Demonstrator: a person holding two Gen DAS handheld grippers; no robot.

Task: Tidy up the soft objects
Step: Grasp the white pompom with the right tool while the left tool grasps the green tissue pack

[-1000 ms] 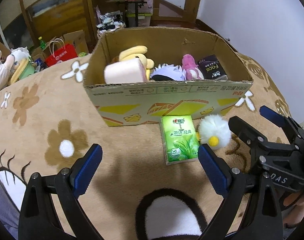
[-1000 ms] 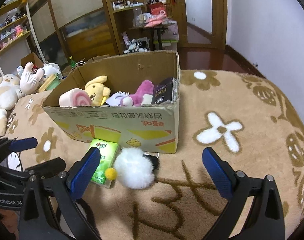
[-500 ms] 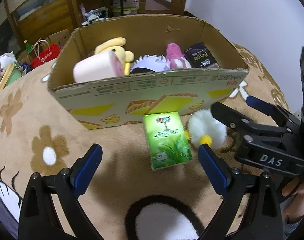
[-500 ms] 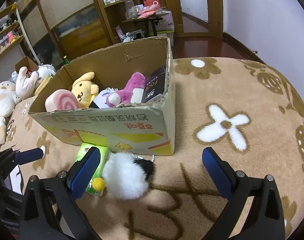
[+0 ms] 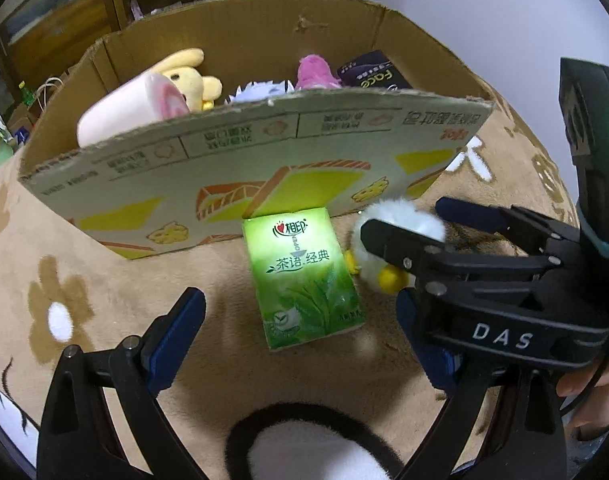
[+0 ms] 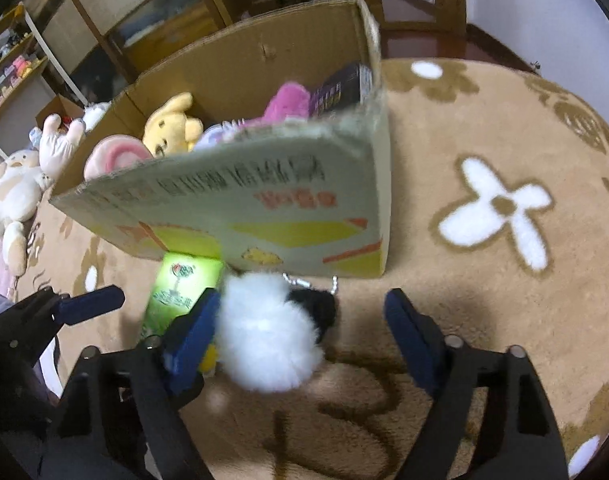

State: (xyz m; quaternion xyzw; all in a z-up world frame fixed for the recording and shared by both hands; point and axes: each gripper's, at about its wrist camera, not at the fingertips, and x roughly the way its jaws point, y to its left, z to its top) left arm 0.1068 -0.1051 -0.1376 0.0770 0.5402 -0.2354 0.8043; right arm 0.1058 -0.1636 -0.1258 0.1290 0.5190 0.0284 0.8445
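Note:
A green tissue pack lies on the brown flowered blanket in front of the cardboard box. My left gripper is open with the pack between its fingers. A white fluffy plush with a yellow pompom lies right of the pack. My right gripper is open around the plush, its left finger touching the fluff. The right gripper also shows in the left wrist view. The box holds a pink roll plush, a yellow plush, a pink plush and a dark pack.
Several plush toys lie on the blanket left of the box. Wooden shelves and a door stand behind. A white wall is at the right. The left gripper shows at the left in the right wrist view.
Both grippers have moved forward and down toward the box. The left now straddles the tissue pack and the right straddles the white plush. Both stay open.

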